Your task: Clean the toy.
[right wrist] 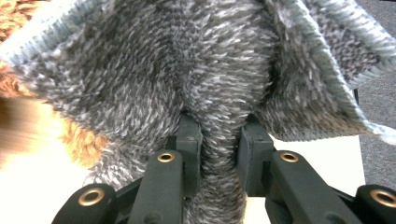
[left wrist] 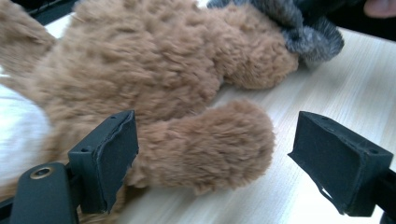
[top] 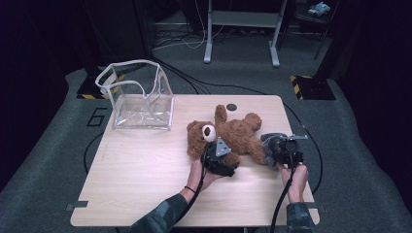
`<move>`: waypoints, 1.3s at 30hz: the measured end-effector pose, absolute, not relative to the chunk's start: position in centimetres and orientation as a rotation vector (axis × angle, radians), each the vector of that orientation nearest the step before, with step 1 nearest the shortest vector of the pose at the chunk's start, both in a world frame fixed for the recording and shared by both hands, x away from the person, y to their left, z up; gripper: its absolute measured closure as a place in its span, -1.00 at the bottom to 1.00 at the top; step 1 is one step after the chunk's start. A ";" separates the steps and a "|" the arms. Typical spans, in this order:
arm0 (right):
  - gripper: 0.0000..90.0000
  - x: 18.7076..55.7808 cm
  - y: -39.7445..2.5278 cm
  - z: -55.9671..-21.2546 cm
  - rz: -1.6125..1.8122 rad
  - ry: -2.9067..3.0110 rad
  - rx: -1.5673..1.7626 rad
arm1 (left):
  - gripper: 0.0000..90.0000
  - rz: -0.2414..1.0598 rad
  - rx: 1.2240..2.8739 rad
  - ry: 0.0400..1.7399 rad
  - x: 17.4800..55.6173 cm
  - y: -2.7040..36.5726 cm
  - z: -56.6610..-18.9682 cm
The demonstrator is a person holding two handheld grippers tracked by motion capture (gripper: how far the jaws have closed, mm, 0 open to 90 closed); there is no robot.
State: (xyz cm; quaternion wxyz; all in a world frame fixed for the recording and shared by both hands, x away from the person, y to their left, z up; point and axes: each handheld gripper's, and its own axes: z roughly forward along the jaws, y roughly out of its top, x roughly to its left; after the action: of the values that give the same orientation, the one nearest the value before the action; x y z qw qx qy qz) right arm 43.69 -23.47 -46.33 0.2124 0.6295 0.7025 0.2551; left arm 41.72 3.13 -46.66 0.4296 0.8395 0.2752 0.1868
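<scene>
Grey fuzzy knit fabric (right wrist: pixel 219 79) crowds the right gripper view, a fold of it pinched between the two black jaws of the right gripper (right wrist: pixel 219 154); its pale ribbed edge runs off the frame on both sides, so its full shape cannot be made out.

Going left to right across the high view, a large "6" (top: pixel 98 117) is marked on the floor just off the table's (top: pixel 145 194) far left corner. Beside it, on that corner, stands a clear plastic bag (top: pixel 141 97) with white trim, open at the top. Near the table's middle a brown teddy bear (top: pixel 233 133) lies on its back, head toward the left. The left gripper (top: pixel 219 158) sits at the bear's near side, partly covering it. In the left gripper view its jaws stand wide apart, holding nothing, with one furry limb (left wrist: pixel 210 147) lying between them, touching the left pad and well clear of the right pad. At the bear's right foot the grey fabric shows as a small bunched patch, mostly hidden behind the right gripper.
</scene>
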 end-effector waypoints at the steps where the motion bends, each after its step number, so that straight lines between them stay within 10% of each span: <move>1: 0.63 43.7 -23.5 -46.3 0.709 1.951 1.748 | -0.68 0.475 2.102 0.688 41.6 2.8 -46.9; 8: 0.63 43.6 -23.4 -46.4 0.716 1.947 1.750 | -0.64 0.555 2.152 0.726 41.6 1.3 -48.4; 22: 0.63 43.4 -23.5 -46.6 0.742 1.951 1.747 | 0.56 0.514 2.118 0.762 42.7 2.7 -48.9; 39: 0.63 42.4 -24.1 -47.2 0.739 1.933 1.759 | 0.74 0.408 1.950 0.819 44.7 5.7 -44.5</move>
State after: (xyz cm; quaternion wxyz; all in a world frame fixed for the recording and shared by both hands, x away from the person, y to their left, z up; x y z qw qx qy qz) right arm 42.41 -24.13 -47.19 0.2114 0.6329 0.6957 0.2660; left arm 44.75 5.67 -44.45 0.4740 0.7972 0.3347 0.1666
